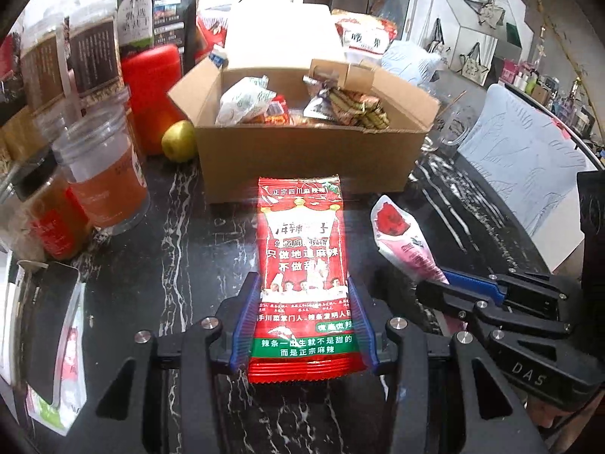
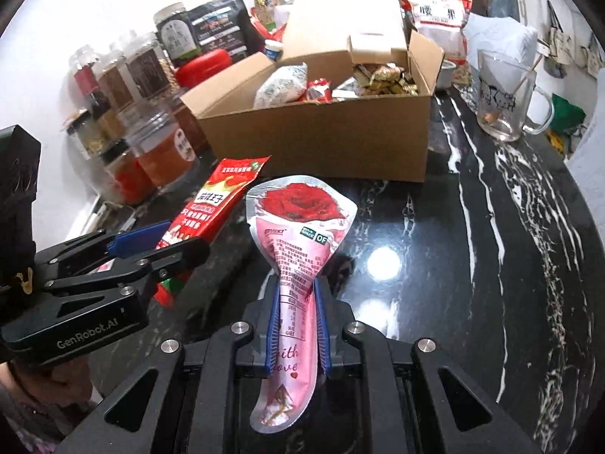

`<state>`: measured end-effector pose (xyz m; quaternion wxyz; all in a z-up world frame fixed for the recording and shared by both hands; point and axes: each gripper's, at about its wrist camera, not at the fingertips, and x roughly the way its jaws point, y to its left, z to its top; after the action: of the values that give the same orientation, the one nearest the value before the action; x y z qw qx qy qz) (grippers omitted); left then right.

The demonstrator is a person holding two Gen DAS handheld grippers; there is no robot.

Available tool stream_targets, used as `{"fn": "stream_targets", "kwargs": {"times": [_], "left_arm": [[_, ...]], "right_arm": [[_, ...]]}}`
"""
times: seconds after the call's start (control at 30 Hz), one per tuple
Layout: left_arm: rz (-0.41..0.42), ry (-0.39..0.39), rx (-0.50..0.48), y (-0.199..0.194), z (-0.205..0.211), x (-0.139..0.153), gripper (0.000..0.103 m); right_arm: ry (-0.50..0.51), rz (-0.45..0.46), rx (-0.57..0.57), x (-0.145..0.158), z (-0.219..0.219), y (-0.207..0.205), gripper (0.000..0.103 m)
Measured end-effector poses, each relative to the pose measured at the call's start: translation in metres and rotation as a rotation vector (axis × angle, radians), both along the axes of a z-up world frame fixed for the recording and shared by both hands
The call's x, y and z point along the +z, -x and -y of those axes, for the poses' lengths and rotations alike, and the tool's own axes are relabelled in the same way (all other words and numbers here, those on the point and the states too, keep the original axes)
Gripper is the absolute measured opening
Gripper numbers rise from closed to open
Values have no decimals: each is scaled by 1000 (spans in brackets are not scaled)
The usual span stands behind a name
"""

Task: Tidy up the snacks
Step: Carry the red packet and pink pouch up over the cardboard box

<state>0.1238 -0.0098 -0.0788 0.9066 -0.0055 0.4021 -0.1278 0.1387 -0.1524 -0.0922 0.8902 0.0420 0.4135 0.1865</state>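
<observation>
Gripping one snack apiece: the left tongs (image 1: 304, 325) are pinching the lower part of a red spicy-strip packet (image 1: 302, 249), and the right tongs (image 2: 298, 325) are pinching the narrow stem of a pink rose-print pouch (image 2: 298, 227). Both packets are being held just above the black marbled surface (image 2: 472, 265), in front of the open cardboard box (image 2: 321, 136), which is already holding several wrapped snacks.

Judging by looks, both packs are light, soft foil or film, glossy and likely slippery. The red packet is lying flat and looking fairly stiff; taking it across its width near one end looks sound. The rose pouch is flaring wide at the top, so the slim neck seems the natural hold, though squeezing hard could crush the contents.

Room: spice jars (image 1: 106, 181) and a red container (image 1: 151, 90) are crowding the left; a green apple (image 1: 179, 140) is sitting beside the box; a glass mug (image 2: 506, 98) is standing on the right.
</observation>
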Motion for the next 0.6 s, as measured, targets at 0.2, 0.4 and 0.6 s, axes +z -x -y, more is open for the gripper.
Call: {"fn": "stream_targets", "kwargs": {"times": [0.2, 0.4, 0.6], "left_arm": [[68, 19, -12, 10, -1, 28, 45], [160, 37, -7, 5, -2, 64, 45], [220, 63, 1, -15, -4, 91, 45]], "right_arm": [[-15, 64, 6, 28, -2, 11, 17], [-23, 145, 14, 61, -3, 5, 17], [-26, 214, 37, 91, -4, -17, 17]]}}
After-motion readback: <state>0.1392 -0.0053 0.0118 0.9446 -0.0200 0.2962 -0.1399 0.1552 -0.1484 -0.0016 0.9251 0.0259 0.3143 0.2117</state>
